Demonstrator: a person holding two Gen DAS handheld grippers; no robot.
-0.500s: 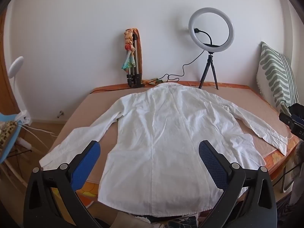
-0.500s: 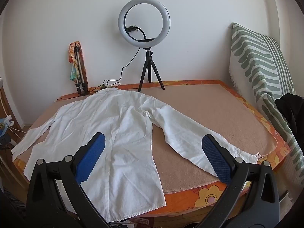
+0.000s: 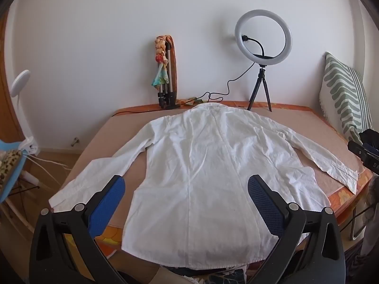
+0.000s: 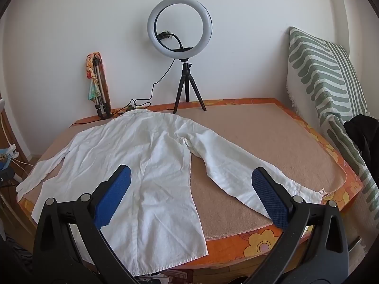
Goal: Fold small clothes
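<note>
A white long-sleeved shirt [image 3: 208,165] lies spread flat on the bed [image 3: 315,127], back side up, collar toward the wall, both sleeves stretched outward. Its hem hangs over the near edge. My left gripper [image 3: 186,185] hovers open above the lower part of the shirt's body, nothing between its blue pads. In the right wrist view the shirt [image 4: 146,161] fills the left half, its right sleeve running toward the bed's near right corner. My right gripper [image 4: 190,177] is open above the gap between the body and that sleeve, holding nothing.
A ring light on a black tripod [image 4: 182,71] and a folded tripod with a colourful cloth [image 4: 97,87] stand by the wall. A green-striped pillow [image 4: 324,80] leans at the right, dark clothing [image 4: 360,137] beside it. A blue chair [image 3: 9,165] sits left of the bed.
</note>
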